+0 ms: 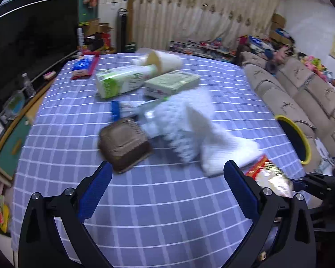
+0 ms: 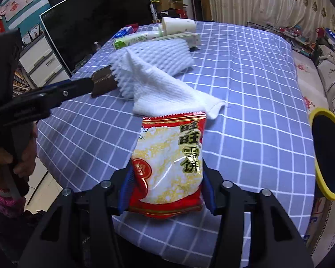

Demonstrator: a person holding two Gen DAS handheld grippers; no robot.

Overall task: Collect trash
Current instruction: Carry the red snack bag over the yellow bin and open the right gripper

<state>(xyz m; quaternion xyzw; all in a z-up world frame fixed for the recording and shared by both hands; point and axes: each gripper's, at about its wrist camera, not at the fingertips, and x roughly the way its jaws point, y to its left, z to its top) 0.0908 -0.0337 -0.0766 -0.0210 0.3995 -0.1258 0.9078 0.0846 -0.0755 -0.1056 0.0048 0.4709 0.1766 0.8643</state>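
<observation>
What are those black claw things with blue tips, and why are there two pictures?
They are grabbers a person holds, one per hand, each with a camera looking along its fingers. One picture comes from the left gripper, which is open and empty. The other comes from the right gripper, squeezing a red and white snack bag. On the blue checked tablecloth lie a white cloth, a brown box, cartons and a cup. The yellow-rimmed bin stands beside the table.
</observation>
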